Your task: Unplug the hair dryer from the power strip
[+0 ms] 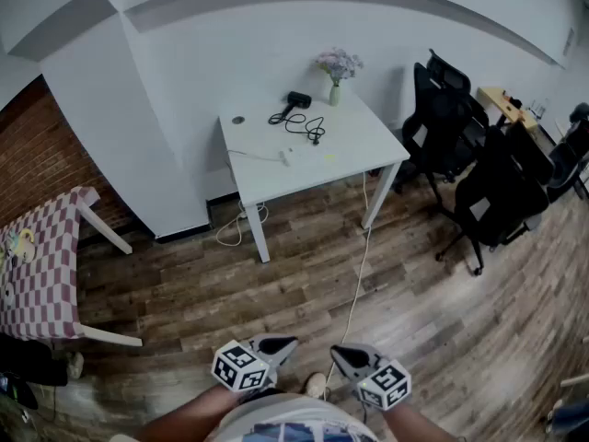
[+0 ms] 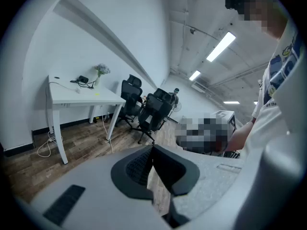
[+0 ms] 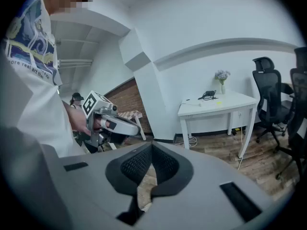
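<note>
1. The left gripper (image 1: 287, 344) and the right gripper (image 1: 339, 354) both have jaws pressed together on nothing, near the person's body.
2. The hair dryer (image 1: 296, 99) lies far ahead on the white table (image 1: 368, 155), equally distant from both. Its cord (image 1: 308, 125) trails near-right.
3. The white block (image 1: 286, 157) may be the power strip.
4. 1 vase (image 1: 335, 94) holds flowers (image 1: 340, 63).
</note>
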`<state>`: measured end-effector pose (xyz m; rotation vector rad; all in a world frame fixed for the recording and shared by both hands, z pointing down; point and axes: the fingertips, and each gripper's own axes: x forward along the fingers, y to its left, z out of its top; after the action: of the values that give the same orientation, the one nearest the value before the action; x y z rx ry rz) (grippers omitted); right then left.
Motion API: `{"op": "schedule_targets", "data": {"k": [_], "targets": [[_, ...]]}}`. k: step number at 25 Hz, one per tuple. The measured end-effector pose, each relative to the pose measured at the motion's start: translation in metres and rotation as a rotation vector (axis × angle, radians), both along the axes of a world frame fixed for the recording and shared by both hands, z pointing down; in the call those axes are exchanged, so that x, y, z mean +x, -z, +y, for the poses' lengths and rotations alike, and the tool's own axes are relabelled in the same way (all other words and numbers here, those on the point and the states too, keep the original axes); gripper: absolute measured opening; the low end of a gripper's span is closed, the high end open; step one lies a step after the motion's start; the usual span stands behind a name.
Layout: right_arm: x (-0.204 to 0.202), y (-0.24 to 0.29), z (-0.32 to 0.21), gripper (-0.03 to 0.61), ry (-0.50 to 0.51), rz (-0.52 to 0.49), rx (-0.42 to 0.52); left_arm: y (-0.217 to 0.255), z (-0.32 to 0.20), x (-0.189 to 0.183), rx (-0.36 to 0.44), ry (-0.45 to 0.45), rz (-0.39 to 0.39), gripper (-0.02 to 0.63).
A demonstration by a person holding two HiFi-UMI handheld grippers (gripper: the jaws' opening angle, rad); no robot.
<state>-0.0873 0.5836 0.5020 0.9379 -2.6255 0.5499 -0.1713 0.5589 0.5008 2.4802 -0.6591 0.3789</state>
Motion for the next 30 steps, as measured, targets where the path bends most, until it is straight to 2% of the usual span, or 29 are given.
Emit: {"op": "schedule_targets", "data": {"k": [17, 21, 22, 24, 25, 30], "targets": [[0.064, 0.006, -0.002, -0.003, 0.001, -0.032, 0.015, 0.009, 0.008, 0.061, 0.016, 0.041, -0.013, 0.003], [0.071, 0.005, 0.001, -0.002, 0.016, -0.054, 0.014, 0.011, 0.001, 0.066, 0.054, 0.083, -0.029, 0.003], [0.073, 0.004, 0.002, -0.002, 0.022, -0.054, 0.015, 0.011, -0.002, 0.067, 0.068, 0.098, -0.036, 0.008], [0.08, 0.002, 0.004, -0.002, 0.025, -0.056, 0.03, 0.013, -0.006, 0.071, 0.081, 0.121, -0.044, 0.087], [0.084, 0.0, 0.005, -0.002, 0.026, -0.06, 0.037, 0.014, -0.008, 0.073, 0.083, 0.129, -0.043, 0.105], [0.093, -0.009, 0.001, 0.0, -0.002, -0.051, 0.002, 0.016, -0.023, 0.076, 0.098, 0.165, -0.042, 0.106]]}}
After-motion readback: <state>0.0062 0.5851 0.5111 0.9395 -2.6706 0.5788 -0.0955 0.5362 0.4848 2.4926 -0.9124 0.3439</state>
